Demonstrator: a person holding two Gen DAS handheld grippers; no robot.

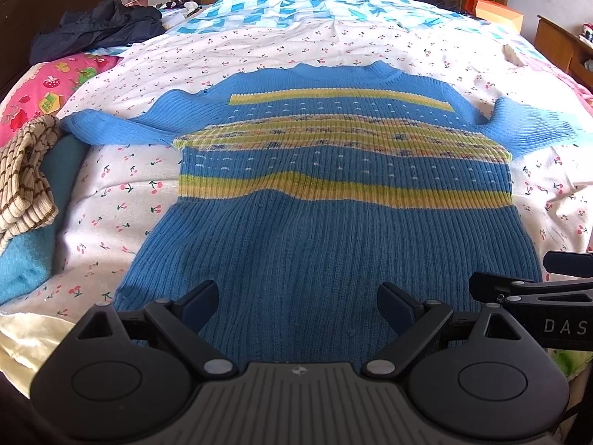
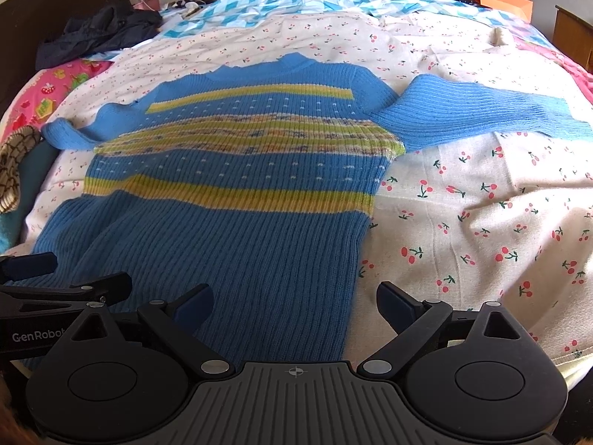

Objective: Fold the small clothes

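A small blue knit sweater [image 1: 333, 230] with yellow-green stripes lies flat on the bed, collar away from me, both sleeves spread out. It also shows in the right wrist view [image 2: 229, 230]. My left gripper [image 1: 298, 307] is open and empty over the sweater's hem, near its middle. My right gripper [image 2: 294, 306] is open and empty over the hem's right edge. The right gripper's fingers [image 1: 526, 285] show at the right of the left wrist view. The left gripper's fingers [image 2: 66, 289] show at the left of the right wrist view.
The bed is covered by a white cherry-print sheet [image 2: 481, 204]. A checked beige garment [image 1: 26, 170] on a teal cloth [image 1: 26, 256] lies at the left. A dark jacket [image 1: 96, 26] and pink pillow [image 1: 55, 85] lie far left. An orange box [image 1: 496, 11] stands far right.
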